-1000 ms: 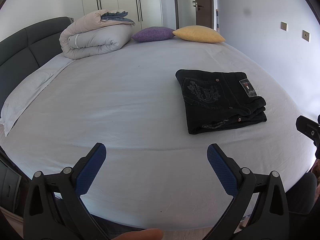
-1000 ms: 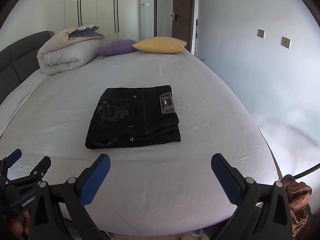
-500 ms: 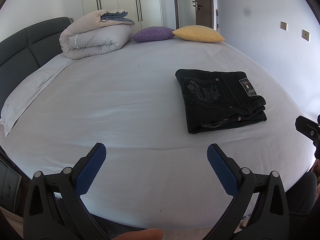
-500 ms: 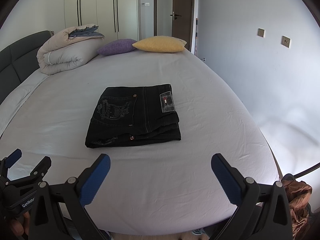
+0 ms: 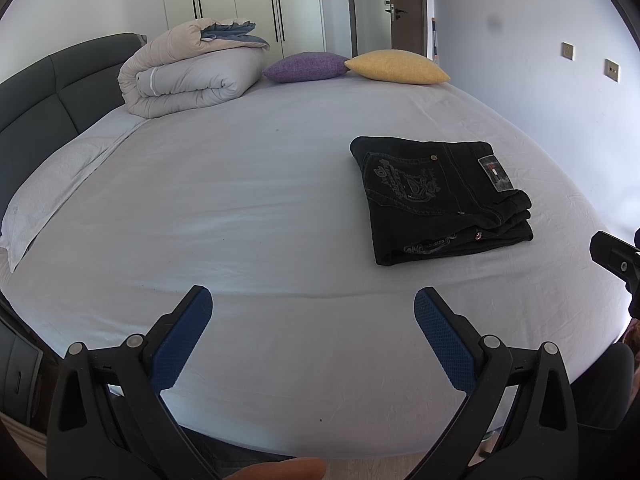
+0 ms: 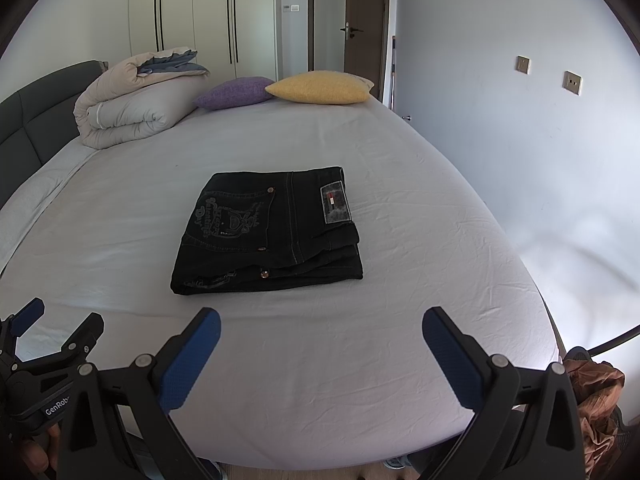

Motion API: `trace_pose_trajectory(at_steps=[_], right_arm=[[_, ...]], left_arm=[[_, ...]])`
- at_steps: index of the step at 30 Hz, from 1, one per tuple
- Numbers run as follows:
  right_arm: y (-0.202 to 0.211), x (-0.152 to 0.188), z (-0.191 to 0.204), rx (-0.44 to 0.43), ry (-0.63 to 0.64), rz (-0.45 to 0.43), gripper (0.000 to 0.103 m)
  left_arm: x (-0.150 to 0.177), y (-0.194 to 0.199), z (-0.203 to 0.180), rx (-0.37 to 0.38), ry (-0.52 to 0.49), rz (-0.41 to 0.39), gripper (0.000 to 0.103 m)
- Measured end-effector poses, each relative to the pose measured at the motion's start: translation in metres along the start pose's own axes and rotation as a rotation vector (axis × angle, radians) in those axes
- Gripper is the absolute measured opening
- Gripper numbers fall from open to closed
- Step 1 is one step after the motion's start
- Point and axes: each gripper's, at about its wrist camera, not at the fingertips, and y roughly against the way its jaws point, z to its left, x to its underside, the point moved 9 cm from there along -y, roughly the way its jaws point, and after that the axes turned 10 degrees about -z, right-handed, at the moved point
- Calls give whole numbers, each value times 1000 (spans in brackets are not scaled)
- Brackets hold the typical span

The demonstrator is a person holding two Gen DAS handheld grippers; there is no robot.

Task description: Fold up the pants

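Observation:
Black jeans lie folded into a compact rectangle on the white bed sheet, back pocket and label patch up. They also show in the right wrist view, at the bed's middle. My left gripper is open and empty over the near edge of the bed, left of the jeans. My right gripper is open and empty, in front of the jeans and apart from them. The left gripper also shows in the right wrist view, at the lower left.
A rolled duvet, a purple pillow and a yellow pillow lie at the far end of the bed. A dark headboard runs along the left. A wall stands close on the right.

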Motion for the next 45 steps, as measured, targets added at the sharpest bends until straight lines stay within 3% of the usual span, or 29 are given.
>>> trace_pose_trajectory(at_steps=[45], right_arm=[[-4,7,1,-5,4,8,103]], left_arm=[[1,-1,2,5,-5,7,103]])
